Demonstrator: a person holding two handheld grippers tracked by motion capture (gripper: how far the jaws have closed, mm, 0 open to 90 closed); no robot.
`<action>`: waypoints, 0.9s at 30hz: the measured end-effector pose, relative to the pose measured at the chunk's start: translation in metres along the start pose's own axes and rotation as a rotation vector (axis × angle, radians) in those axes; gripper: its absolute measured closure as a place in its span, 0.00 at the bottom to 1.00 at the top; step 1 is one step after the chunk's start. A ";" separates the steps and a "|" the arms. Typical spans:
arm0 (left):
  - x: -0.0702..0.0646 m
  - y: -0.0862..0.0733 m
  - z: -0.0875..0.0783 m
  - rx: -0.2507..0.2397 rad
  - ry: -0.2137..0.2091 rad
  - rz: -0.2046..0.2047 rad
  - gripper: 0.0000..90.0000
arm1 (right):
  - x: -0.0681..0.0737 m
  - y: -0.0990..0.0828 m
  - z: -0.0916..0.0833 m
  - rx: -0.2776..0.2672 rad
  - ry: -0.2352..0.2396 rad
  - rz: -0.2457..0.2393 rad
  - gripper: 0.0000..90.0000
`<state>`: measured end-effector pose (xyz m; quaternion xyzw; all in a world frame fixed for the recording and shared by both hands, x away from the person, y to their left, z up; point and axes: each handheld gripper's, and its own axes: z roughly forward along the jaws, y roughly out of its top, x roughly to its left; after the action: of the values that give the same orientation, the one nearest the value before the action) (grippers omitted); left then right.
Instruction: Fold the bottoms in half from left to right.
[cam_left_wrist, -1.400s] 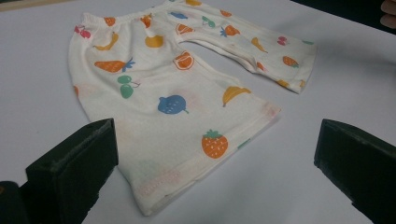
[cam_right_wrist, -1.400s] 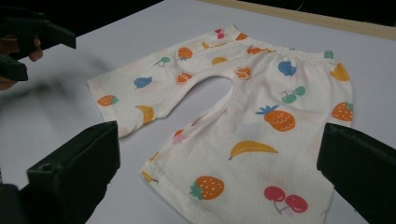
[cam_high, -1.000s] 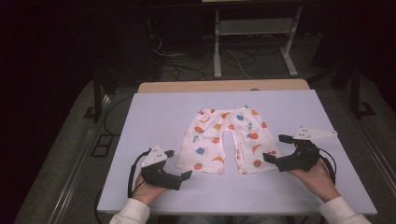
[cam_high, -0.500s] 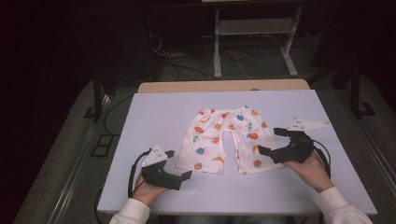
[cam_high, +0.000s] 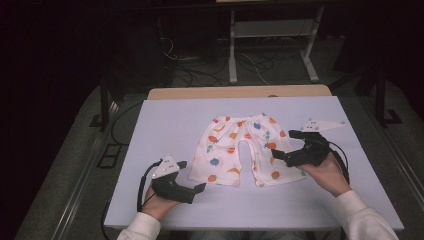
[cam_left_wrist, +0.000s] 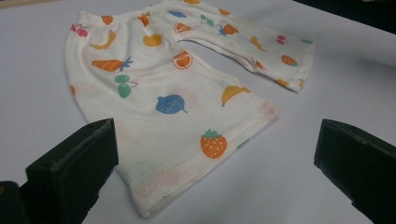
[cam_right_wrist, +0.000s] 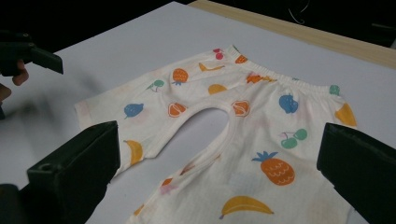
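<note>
The shorts (cam_high: 242, 149) lie flat in the middle of the table (cam_high: 165, 120), waistband at the far side, both legs pointing toward the person. The right gripper (cam_high: 289, 146) now sits over the outer edge of the right leg, its jaws spread wide with nothing between them; a second ago it hung further out over bare table. The left gripper (cam_high: 192, 176) rests just off the left leg's hem, much where it was, jaws also wide apart and empty.
</note>
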<state>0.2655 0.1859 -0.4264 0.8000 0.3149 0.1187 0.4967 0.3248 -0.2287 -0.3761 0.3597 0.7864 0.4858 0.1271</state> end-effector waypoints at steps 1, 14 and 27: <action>0.000 0.000 0.000 0.000 0.000 0.000 0.00 | 0.000 0.003 0.002 0.003 -0.001 -0.004 0.00; 0.000 0.001 0.000 -0.001 -0.005 0.005 0.00 | -0.004 0.012 0.026 0.028 -0.012 -0.002 0.00; 0.000 0.001 0.001 -0.001 -0.008 0.003 0.00 | -0.005 0.024 0.049 0.045 0.005 -0.012 0.00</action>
<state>0.2660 0.1852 -0.4261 0.8008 0.3117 0.1165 0.4981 0.3661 -0.1926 -0.3809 0.3565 0.7996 0.4682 0.1198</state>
